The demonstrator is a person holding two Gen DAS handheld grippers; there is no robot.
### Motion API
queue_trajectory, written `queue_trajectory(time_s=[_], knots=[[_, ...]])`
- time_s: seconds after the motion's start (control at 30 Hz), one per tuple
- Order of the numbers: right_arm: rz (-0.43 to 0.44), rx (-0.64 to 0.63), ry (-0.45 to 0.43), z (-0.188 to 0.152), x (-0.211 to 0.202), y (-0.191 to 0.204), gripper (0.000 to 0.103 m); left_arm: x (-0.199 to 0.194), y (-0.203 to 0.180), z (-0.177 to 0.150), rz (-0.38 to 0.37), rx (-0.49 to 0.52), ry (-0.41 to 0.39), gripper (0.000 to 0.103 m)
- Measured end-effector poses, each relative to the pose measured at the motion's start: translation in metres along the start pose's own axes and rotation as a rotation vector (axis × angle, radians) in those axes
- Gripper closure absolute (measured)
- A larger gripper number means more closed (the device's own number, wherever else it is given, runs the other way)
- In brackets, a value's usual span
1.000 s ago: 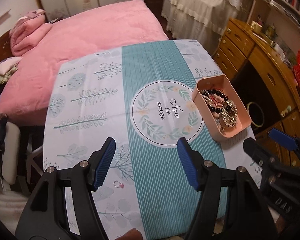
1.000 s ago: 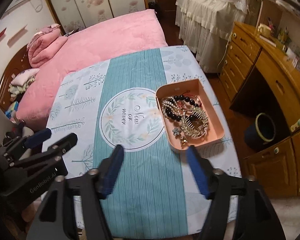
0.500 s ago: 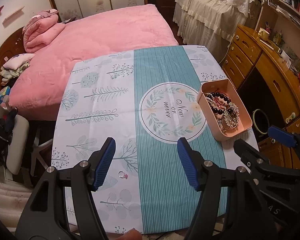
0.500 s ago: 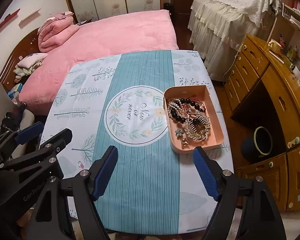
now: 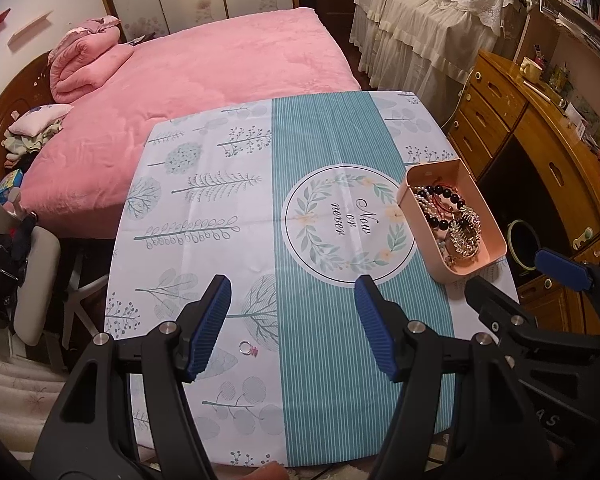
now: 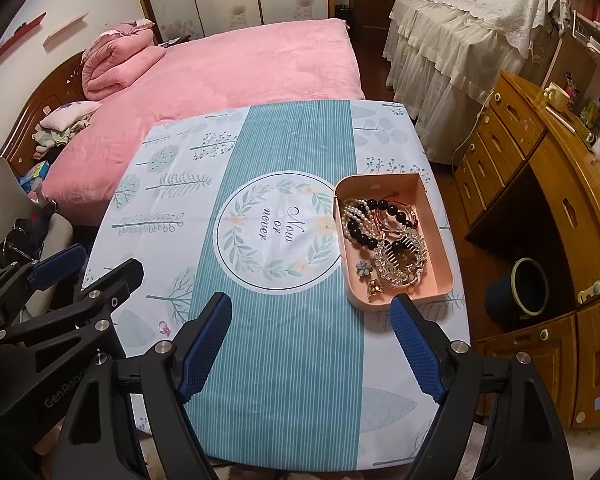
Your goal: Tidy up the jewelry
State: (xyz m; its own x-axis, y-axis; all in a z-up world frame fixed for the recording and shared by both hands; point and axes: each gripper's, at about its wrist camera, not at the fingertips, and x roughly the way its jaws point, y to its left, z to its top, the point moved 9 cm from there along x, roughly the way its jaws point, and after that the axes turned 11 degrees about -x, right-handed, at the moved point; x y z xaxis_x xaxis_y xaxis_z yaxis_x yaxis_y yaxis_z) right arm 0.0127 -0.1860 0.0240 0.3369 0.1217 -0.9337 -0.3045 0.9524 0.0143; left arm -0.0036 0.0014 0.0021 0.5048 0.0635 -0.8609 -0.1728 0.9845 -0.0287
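Warm, dim indoor light, both fisheye views sharp in the middle

Colours run reddish and a bit dull; the tablecloth (image 5: 320,208) is evenly lit with barely a shadow on it, no hard glare anywhere, just a soft sheen along the wooden desk (image 6: 556,184) top. Straight edges bow hard toward the rims, and black vignette eats every corner. The pink bed (image 5: 204,80) reads clean, the far shelves go soft and murky. The gripper arms close to each lens sit dark, nearly featureless, while the jewelry in the tray (image 6: 440,256) stays crisp
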Motion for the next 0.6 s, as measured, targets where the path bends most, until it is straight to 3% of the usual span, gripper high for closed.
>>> queue_trajectory(time_s=[0.6], knots=[[-0.006,-0.016,0.007,0.008,0.008,-0.002,0.021,0.021,0.000,0.008,-0.015,-0.010,0.047,0.041]])
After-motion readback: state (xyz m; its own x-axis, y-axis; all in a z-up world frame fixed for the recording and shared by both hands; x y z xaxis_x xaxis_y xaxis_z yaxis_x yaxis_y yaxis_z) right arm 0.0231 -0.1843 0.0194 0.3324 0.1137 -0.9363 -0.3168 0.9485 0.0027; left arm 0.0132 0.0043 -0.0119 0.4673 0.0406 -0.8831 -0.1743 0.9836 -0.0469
